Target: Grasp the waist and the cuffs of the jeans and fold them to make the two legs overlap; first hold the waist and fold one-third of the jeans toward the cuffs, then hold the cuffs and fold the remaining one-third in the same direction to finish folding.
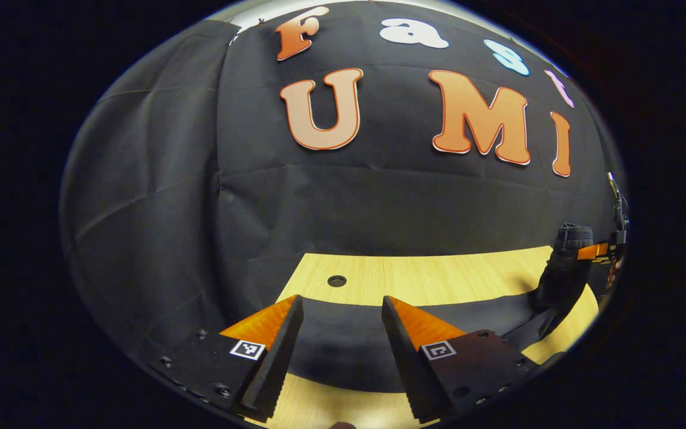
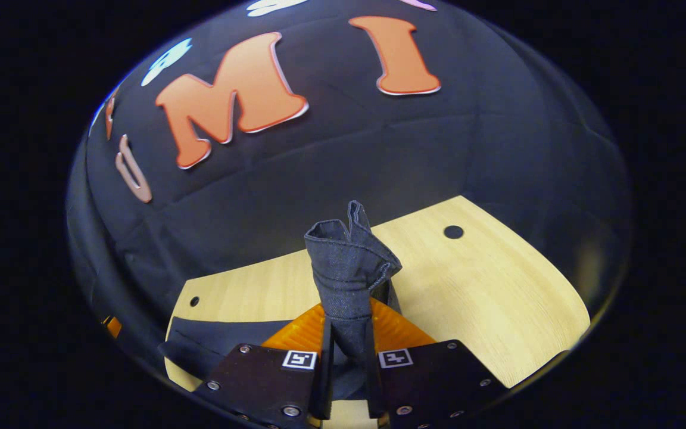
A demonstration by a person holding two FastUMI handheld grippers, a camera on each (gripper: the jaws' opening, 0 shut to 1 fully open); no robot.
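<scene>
Wooden tabletop (image 1: 426, 277) is draped with dark jeans (image 1: 343, 345). A bunched denim end is clamped in the right gripper (image 2: 348, 381); the left gripper (image 1: 343, 357) is held apart above cloth. Slippage could be caused by the small bite.

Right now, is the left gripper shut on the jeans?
No: the left gripper is open above the jeans, its fingers apart and gripping nothing.

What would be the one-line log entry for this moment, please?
right gripper: shut on jeans, end lifted | left gripper: jaws open above jeans on table | stage: fold underway
</scene>
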